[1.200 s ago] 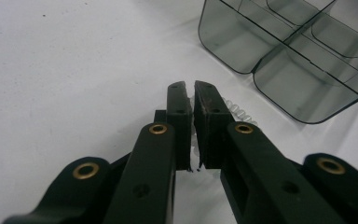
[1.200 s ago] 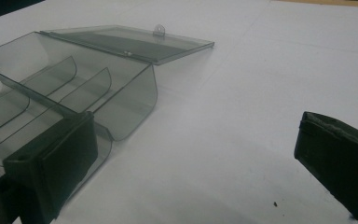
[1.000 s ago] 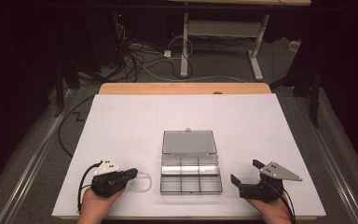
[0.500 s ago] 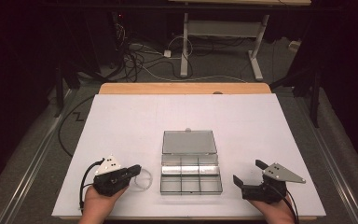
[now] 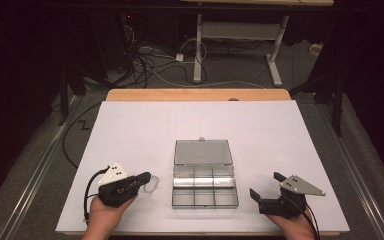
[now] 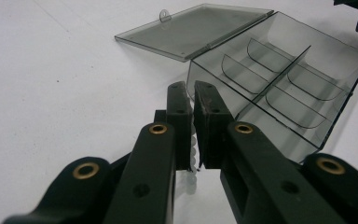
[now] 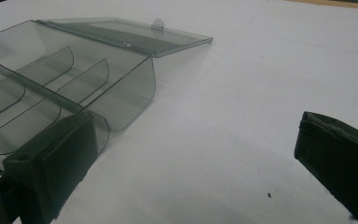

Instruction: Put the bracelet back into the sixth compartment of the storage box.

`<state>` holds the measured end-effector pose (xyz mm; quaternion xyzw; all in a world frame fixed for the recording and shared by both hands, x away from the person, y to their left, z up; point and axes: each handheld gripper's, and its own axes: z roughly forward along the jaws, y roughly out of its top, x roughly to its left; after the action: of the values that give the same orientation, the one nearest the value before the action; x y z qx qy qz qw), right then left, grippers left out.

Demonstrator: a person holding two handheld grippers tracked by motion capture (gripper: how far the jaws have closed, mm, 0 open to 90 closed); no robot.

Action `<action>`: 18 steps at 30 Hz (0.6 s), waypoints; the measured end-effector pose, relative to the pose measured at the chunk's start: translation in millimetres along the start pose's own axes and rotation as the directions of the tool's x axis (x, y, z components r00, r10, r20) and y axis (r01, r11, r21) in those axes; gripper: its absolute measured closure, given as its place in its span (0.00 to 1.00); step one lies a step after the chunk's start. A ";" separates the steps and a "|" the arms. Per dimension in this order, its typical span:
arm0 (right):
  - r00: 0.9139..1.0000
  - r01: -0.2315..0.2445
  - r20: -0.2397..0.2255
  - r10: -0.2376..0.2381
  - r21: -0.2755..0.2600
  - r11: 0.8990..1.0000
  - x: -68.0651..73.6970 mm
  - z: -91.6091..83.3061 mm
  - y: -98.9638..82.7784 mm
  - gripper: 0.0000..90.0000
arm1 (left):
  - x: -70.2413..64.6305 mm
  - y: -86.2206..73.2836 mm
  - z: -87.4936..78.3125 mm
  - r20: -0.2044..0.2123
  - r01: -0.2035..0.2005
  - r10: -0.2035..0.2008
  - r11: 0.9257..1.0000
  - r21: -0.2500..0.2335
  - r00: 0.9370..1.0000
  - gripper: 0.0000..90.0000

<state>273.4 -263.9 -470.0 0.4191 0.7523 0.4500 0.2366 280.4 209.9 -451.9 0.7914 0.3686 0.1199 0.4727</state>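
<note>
Open compartment box (clear) on table

No readable text, label, brand or number anywhere I look: none on my compartment box, none on white table sheet.

Dark room — grey floor strewn with cables, white desk frame behind.

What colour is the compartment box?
Smoky grey, see-through plastic; the compartment box shows best in the left gripper view.
</note>
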 end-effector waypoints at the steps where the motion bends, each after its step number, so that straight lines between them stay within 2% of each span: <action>1: 1.000 0.003 0.000 -0.003 0.000 1.000 -0.2 -0.3 0.0 0.01 | -0.1 0.7 -0.3 -0.003 0.000 0.000 1.000 -0.002 1.000 0.93; 6: 1.000 -0.004 0.002 0.004 0.002 1.000 -0.5 0.2 -0.5 0.01 | -0.4 3.9 -1.2 -0.003 0.002 -0.002 1.000 -0.005 1.000 0.93; 18: 1.000 0.003 0.004 -0.003 0.004 1.000 -1.1 1.4 -0.9 0.01 | -8.2 20.0 2.3 0.020 -0.031 0.031 0.999 -0.009 0.999 0.93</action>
<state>274.7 -264.4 -471.5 0.4196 0.7533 0.4472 0.2379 285.4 197.0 -435.1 0.7962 0.3510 0.1207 0.4778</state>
